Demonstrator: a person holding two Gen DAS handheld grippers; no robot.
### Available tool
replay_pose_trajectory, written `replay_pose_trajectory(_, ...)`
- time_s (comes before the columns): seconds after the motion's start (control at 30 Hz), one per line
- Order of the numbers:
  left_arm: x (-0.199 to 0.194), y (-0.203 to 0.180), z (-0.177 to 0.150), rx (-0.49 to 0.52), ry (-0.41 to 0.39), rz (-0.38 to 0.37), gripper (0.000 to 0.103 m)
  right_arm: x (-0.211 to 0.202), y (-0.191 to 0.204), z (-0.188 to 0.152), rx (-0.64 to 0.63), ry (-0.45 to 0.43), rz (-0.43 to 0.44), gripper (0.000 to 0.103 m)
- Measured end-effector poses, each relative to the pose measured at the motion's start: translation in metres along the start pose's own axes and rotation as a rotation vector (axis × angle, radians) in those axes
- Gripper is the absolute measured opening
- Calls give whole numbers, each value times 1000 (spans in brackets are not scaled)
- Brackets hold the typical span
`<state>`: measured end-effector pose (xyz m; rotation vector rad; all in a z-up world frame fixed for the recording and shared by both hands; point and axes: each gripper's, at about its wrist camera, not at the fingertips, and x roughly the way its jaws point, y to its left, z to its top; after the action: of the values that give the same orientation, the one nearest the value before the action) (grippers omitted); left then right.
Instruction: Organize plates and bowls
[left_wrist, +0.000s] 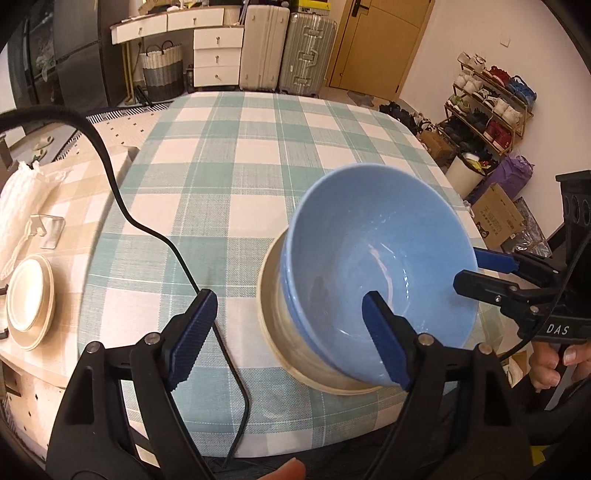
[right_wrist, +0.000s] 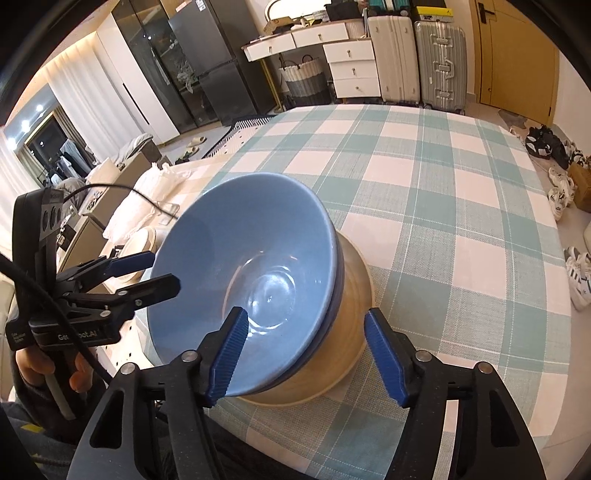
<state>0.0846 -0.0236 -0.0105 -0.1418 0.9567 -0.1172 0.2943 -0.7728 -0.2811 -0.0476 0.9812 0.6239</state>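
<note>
Here, the glossy light-blue ceramic bowl (left_wrist: 380, 273) serves as the landmark; it sits nested in a stack, with a second blue rim visible just beneath it and a wider cream-coloured ceramic bowl (right_wrist: 351, 325) at the bottom; the stack rests on the teal-and-white checked tablecloth (left_wrist: 229, 155), near the table edge closest to the cameras.

The left gripper (left_wrist: 291, 343) stands released; its right blue ribbed pad lies in front of the blue bowl's near wall, its left pad stands well clear of the bowl over the cloth; no pad presses on the stack. The right gripper (right_wrist: 306, 354) is likewise spread apart; one pad appears over the blue bowl's interior, the other beside the cream bowl's outer wall, with the rim between them and no visible clamping.

A black cable (left_wrist: 155, 236) runs across the cloth to the left of the blue bowl; further left of the bowl, on a beige checked surface, lies a stack of cream round plates (left_wrist: 29, 299); beyond the bowl, two hard-shell suitcases (left_wrist: 288, 48) stand against the far wall.
</note>
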Motion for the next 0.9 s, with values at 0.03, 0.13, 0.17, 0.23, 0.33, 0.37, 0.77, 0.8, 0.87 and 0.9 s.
replay_pose_trajectory(0.03, -4, 1, -1, 1, -9, 7, 80, -2, 0, -1, 2, -11, -1, 70)
replay_pose_trajectory(0.13, -17, 6, -4, 0, -40, 23, 81, -9, 1, -5, -5, -43, -21, 73)
replay_pose_trajectory(0.17, -21, 8, -5, -2, -50, 30, 82, -11, 1, -6, -8, -52, -26, 74)
replay_pose_trajectory(0.23, -29, 10, -8, 0, -69, 34, 82, -17, 1, -8, -12, -70, -13, 77)
replay_pose_trajectory(0.33, -38, 9, -12, 10, -98, 54, 100, -28, 3, -13, -23, -118, -3, 82)
replay_pose_trajectory(0.37, -42, 9, -13, 15, -115, 56, 101, -31, 3, -14, -23, -133, -2, 83)
replay_pose_trajectory(0.77, -73, 8, -31, 32, -261, 104, 101, -64, -9, -36, 13, -316, -50, 88)
replay_pose_trajectory(0.8, -75, 9, -33, 30, -275, 99, 101, -65, -12, -38, 19, -329, -59, 88)
replay_pose_trajectory(0.87, -77, 11, -35, 26, -305, 99, 101, -67, -17, -41, 29, -356, -82, 88)
replay_pose_trajectory(0.9, -78, 12, -36, 27, -325, 102, 101, -68, -19, -42, 29, -368, -87, 88)
